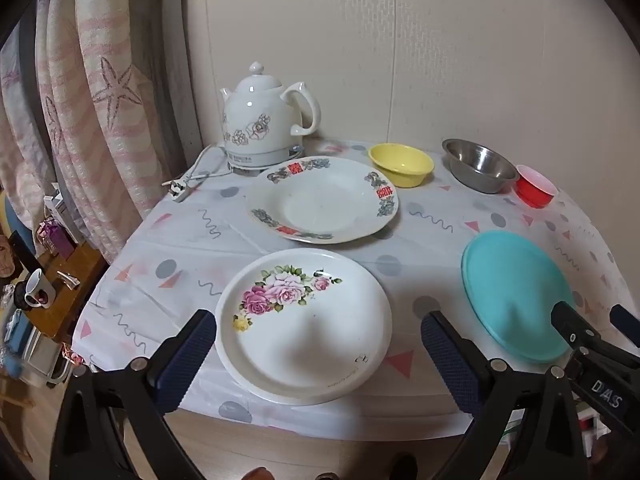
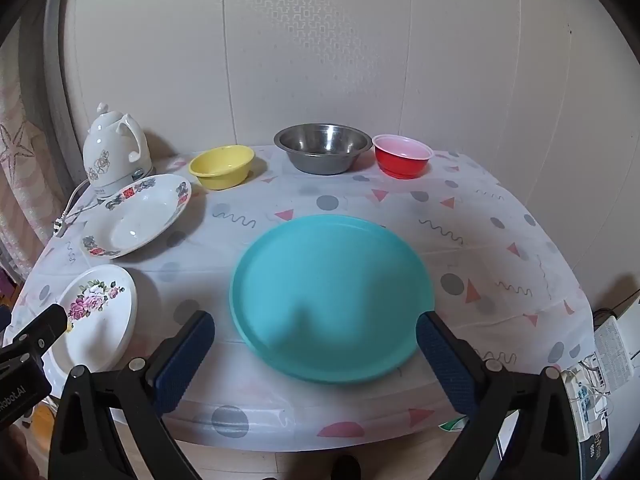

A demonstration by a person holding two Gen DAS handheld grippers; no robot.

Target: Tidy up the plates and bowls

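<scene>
With both tools spread as wide as they go and nothing between the pads, I'm basically hovering at the near edge of the table. My left gripper (image 1: 318, 354) hangs over the white round plate with pink roses (image 1: 304, 326), not touching it as far as I can see. My right gripper (image 2: 316, 354) sits the same way over the flat turquoise round plate (image 2: 332, 298), which lies just right of the rose one.

Further back on the left is a white deep plate with a red and grey patterned rim (image 1: 322, 200), lying apart from the rose plate. Along the wall there's a row: small yellow plastic bowl (image 2: 222, 166), stainless steel bowl (image 2: 324, 148), red plastic bowl with a pale inside (image 2: 403, 156). A white ceramic kettle with flower print (image 1: 266, 122) stands in the far left corner. Everything rests on a white tablecloth with grey dots and pink triangles (image 2: 460, 216).
</scene>
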